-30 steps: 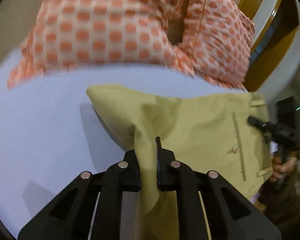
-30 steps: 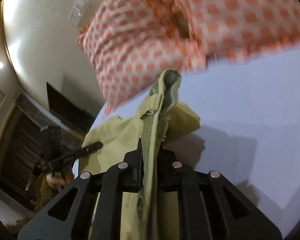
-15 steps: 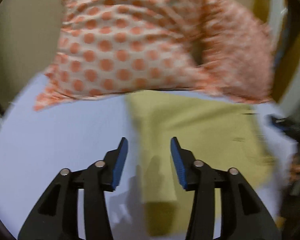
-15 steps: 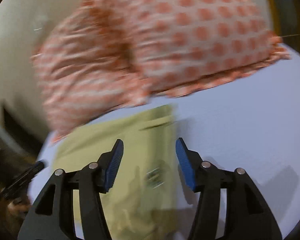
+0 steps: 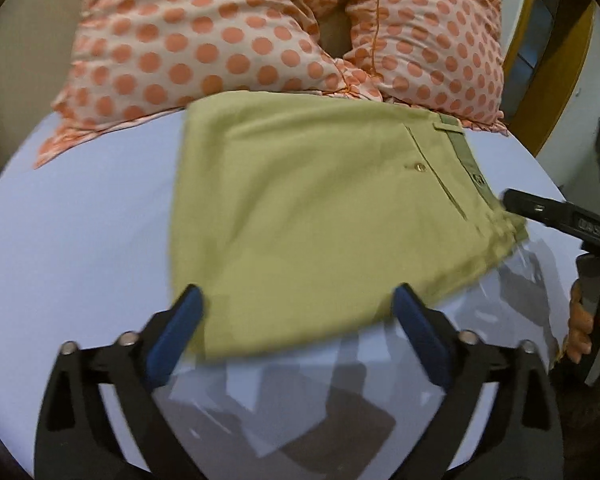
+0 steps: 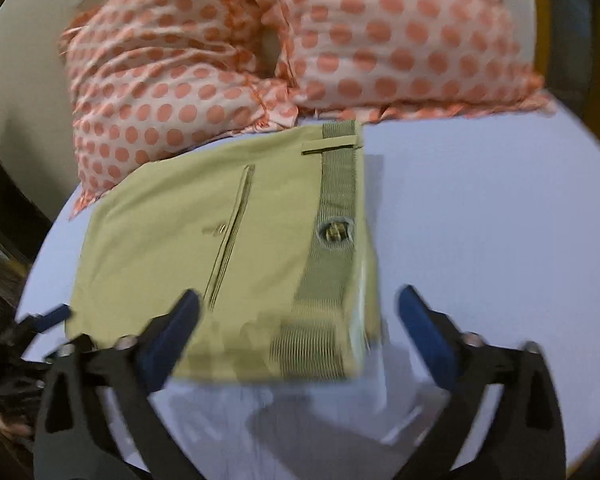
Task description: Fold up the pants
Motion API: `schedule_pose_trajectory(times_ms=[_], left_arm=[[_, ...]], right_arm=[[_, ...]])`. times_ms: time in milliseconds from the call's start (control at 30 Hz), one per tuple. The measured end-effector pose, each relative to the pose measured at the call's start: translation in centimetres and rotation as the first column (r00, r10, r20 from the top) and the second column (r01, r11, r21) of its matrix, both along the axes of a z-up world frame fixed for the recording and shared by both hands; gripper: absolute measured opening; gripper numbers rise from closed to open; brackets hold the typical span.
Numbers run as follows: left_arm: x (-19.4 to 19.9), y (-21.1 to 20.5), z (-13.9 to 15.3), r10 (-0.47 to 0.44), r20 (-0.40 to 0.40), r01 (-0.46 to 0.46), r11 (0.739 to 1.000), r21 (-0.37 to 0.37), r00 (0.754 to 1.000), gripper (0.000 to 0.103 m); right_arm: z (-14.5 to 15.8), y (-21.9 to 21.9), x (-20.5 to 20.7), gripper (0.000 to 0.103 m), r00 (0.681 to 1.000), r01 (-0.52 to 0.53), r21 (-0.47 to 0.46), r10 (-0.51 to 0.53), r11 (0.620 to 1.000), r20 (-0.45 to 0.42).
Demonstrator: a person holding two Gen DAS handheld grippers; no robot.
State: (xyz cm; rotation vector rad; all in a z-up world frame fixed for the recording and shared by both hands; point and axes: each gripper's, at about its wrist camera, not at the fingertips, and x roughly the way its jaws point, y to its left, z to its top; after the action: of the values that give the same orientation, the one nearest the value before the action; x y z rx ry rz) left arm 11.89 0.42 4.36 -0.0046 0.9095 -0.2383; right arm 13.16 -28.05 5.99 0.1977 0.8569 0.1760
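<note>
The olive-green pants lie folded in a flat rectangle on the pale blue bed sheet. Their waistband, belt loop and button face right; they also show in the right wrist view. My left gripper is open and empty, with its blue pads just above the near edge of the fold. My right gripper is open and empty over the near waistband corner. The right gripper also shows at the right edge of the left wrist view.
Two pillows with orange dots lie against the far edge of the pants. A yellow wooden frame stands at the far right. The left gripper's tip shows at the lower left of the right wrist view.
Both grippers held the pants lifted one second ago. They let go, opened wide and drew back. The pants now lie flat and folded on the sheet.
</note>
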Motion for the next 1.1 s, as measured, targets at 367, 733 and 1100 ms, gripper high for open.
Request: schedule_pose_trajectory(times_ms=[367,733,1100], left_arm=[[-6.0,2.0,-2.8,0.129,-0.034,-0.124,0.984,0.131,0.991,0.101],[-7.0,2.1,-3.0,0.147,0.031,-0.15,0.983,0.111,0.989,0.101],[-7.1,2.1,-3.0,0.166,0.053,-0.171,0.979,0.11,0.985,0.101]], right_arm=[[-4.3,6.4,-5.7,0.102,0.996,-0.082,-0.217,0.075,0.973,-0.043],[-4.6,6.7,-6.4,0.102,0.999,-0.035,-0.214,0.035,0.976,-0.006],[-4.6,6.5,-6.4,0.102,0.999,-0.034,-0.213,0.035,0.976,0.0]])
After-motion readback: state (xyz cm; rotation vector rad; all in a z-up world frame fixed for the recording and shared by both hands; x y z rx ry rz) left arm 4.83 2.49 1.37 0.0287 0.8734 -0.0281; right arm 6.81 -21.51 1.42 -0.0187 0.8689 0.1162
